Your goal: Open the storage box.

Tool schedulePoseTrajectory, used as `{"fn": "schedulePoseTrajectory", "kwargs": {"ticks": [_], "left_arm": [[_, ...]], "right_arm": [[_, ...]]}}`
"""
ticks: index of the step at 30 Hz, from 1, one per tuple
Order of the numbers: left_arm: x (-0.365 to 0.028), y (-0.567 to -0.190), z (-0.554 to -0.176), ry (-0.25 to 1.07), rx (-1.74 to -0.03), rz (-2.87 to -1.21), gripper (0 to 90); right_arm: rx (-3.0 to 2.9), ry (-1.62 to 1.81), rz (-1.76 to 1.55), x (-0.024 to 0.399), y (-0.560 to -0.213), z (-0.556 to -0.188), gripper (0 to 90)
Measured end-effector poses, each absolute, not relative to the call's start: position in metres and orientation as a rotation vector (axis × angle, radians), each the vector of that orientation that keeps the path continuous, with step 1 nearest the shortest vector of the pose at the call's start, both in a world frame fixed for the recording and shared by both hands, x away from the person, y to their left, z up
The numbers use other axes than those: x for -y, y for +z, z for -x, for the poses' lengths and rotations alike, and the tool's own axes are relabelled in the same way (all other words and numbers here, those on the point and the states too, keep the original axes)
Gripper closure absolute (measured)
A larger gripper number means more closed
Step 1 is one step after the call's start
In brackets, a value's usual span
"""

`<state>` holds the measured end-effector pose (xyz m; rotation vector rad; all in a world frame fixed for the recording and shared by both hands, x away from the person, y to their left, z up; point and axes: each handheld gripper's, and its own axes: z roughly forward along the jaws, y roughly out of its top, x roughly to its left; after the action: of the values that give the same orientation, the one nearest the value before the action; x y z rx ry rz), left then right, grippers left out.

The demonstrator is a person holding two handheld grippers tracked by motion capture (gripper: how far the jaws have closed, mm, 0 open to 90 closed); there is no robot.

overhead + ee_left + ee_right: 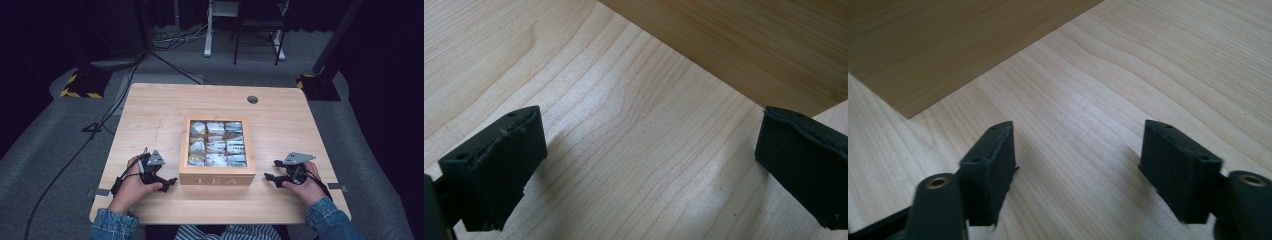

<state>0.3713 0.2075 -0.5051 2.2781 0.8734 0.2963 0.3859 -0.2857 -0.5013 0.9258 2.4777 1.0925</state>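
Square light-wood tea box (pixel 217 176) with glass lid, nine compartments of tea bags (pixel 216 145), sits between left tool (pixel 165 181) and right tool (pixel 270 170); "TEA" face toward person. Both tools spread, empty.

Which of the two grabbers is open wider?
The left hand-held gripper: its jaws stand further apart than the right hand-held gripper's; both sit beside the tea box.

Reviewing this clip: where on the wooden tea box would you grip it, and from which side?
Probably by its two side walls, one gripper each. The tea box sits square between the left gripper and right gripper, both open and empty on the table. Its walls are flat and upright, and the glazed lid looks shut, so coming in level from left and right seems safest.
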Motion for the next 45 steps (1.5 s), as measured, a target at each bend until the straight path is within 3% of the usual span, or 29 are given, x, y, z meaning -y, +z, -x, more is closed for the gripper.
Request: {"fn": "schedulePoseTrajectory", "kwargs": {"ticks": [12, 29, 38, 45], "left_arm": [[-0.207, -0.505, -0.371, 0.297, -0.874, -2.278, 0.7], [-0.208, -0.505, -0.371, 0.296, -0.874, -2.277, 0.7], [-0.208, -0.505, -0.371, 0.296, -0.874, -2.277, 0.7], [-0.208, -0.505, -0.371, 0.296, -0.874, -2.277, 0.7]], "right_arm": [[-2.553, 1.13, -0.883, 0.271, -0.48, -0.372, 40.1], [-2.556, 1.329, -0.781, 0.244, -0.464, -0.35, 41.4], [-2.504, 1.333, -0.739, 0.233, -0.461, -0.349, 52.4], [-2.481, 1.349, -0.72, 0.231, -0.456, -0.348, 55.2]]}}
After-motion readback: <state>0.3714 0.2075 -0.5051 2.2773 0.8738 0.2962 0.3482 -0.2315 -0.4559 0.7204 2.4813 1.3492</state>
